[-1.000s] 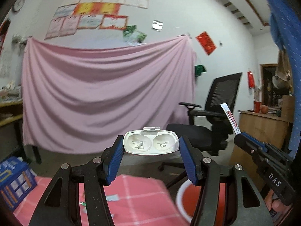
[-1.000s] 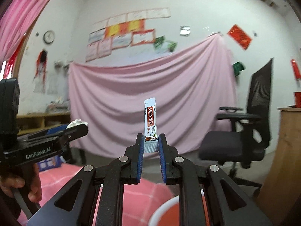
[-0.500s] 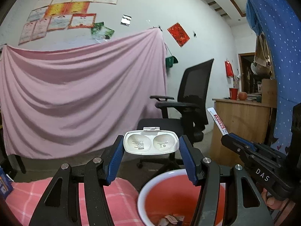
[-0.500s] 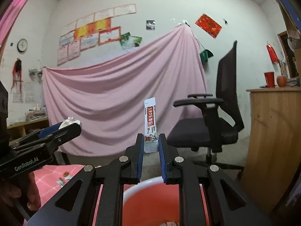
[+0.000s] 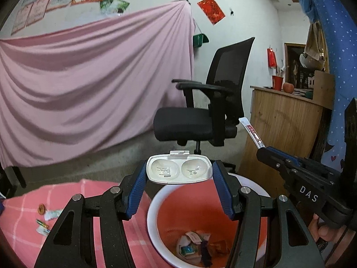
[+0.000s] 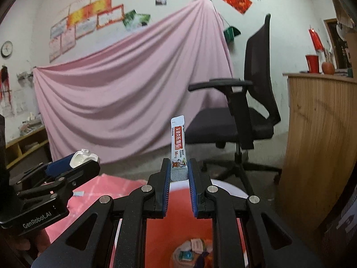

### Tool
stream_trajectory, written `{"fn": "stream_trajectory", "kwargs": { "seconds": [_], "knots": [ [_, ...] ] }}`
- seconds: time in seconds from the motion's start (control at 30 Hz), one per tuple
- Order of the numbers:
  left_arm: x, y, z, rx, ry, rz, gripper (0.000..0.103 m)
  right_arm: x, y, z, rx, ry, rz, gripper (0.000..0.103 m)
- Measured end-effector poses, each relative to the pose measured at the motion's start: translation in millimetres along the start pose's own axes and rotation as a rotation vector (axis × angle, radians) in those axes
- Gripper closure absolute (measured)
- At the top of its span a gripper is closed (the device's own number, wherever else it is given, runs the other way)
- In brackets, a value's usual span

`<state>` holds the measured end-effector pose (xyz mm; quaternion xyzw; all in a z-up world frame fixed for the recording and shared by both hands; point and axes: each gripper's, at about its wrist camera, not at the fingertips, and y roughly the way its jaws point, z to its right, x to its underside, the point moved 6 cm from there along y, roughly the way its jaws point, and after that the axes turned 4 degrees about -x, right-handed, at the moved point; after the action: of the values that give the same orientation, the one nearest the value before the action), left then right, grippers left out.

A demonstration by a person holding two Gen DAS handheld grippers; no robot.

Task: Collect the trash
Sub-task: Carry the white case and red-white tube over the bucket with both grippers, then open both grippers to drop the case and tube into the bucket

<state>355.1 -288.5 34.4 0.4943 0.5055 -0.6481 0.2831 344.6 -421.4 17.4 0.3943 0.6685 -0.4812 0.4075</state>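
Observation:
My left gripper (image 5: 179,171) is shut on a white plastic blister tray (image 5: 178,168) with two round hollows, held flat between its blue pads. My right gripper (image 6: 179,173) is shut on a narrow white and red sachet (image 6: 177,144) that stands upright. Both hang over a red basin with a white rim (image 5: 154,210), which holds several crumpled wrappers (image 5: 196,243). From the left wrist view, the right gripper (image 5: 260,148) and its sachet (image 5: 251,131) show at the right. The right wrist view catches the left gripper (image 6: 82,163) with the tray (image 6: 83,157) at the left.
The basin sits by a pink checked cloth (image 5: 26,203) with a few small scraps (image 5: 48,215) on it. Beyond are a black office chair (image 5: 214,111), a wooden counter (image 5: 283,120) at the right and a pink sheet (image 5: 89,78) hung on the wall.
Both grippers have swung to the right and dipped, each keeping its hold. The red basin has come into full view beneath them, and the chair and counter now fill the background.

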Motion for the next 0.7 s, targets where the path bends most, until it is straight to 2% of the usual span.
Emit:
{"fn": "stream_trajectory", "kwargs": {
  "seconds": [0.7],
  "knots": [
    [14, 20, -8, 0.042, -0.082, -0.148, 0.050, 21, 19, 7, 0.032, 0.016, -0.153, 0.088]
  ]
}}
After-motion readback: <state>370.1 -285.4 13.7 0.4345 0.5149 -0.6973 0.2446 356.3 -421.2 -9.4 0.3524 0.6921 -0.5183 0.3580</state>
